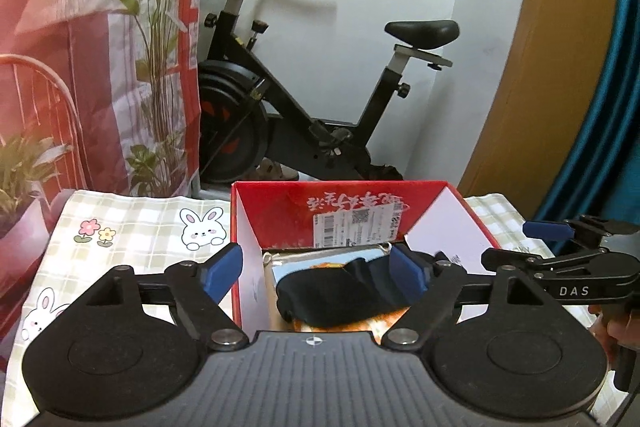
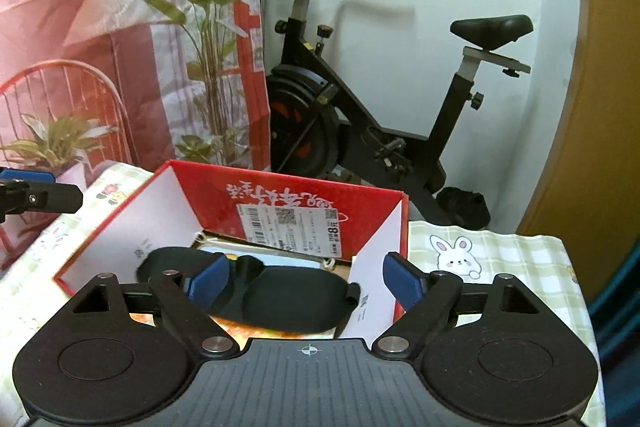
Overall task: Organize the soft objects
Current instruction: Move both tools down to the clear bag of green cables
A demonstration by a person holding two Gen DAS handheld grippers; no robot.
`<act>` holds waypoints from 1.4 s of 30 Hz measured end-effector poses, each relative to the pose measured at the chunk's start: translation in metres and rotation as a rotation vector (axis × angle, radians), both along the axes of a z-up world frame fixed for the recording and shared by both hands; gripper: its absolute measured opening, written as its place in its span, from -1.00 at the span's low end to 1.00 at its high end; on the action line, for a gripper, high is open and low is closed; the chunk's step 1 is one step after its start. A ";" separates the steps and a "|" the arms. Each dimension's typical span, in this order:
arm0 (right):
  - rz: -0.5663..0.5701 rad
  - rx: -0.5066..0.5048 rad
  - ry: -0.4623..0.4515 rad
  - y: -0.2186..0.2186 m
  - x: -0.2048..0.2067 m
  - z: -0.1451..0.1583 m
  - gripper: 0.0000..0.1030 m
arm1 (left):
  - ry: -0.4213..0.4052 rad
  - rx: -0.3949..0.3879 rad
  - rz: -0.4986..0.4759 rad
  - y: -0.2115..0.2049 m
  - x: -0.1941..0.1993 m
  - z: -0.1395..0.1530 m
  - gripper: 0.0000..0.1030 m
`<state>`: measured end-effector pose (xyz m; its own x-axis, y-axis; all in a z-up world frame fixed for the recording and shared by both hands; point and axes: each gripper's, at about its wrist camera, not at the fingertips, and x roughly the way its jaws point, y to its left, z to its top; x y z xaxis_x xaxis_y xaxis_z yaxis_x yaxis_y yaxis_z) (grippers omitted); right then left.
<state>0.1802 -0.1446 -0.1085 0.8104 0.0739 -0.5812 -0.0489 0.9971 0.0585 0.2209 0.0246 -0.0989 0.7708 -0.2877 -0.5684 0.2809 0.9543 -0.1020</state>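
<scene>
Your left gripper (image 1: 318, 269) stands wide open above the open red cardboard box (image 1: 276, 205), its blue pads clear of everything. Your right gripper (image 2: 306, 281) is spread just as wide, with nothing between its pads either. The task's thing, a black soft fabric eye mask (image 2: 280, 301), lies loose inside the box on top of a flat printed packet with an orange and pale blue cover (image 1: 304, 263); neither gripper touches it.

The box sits on a green-and-white checked tablecloth printed with rabbits and flowers (image 1: 140, 227). Behind the table stands a black exercise bike (image 1: 304, 99) against the white wall, with a red-and-white curtain printed with leafy plants (image 1: 100, 47) to its left. A wooden door edge (image 1: 540, 67) curves along the right side.

On the box's far inner wall you can see white brush-style characters, upside down, and a white shipping label (image 2: 294, 229) with a barcode and QR code; its small print is unreadable. From the left wrist, the other gripper's body reads "DAS".
</scene>
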 end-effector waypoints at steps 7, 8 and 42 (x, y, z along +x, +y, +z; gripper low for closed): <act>0.026 0.035 -0.016 0.013 -0.052 -0.006 0.78 | -0.001 0.008 -0.028 0.002 -0.052 -0.007 0.60; 0.031 0.040 -0.017 0.015 -0.059 -0.008 0.87 | 0.004 0.006 -0.032 0.003 -0.060 -0.011 0.60; 0.120 0.151 0.167 0.049 -0.147 -0.135 0.25 | 0.355 -0.150 -0.077 -0.002 -0.101 -0.160 0.00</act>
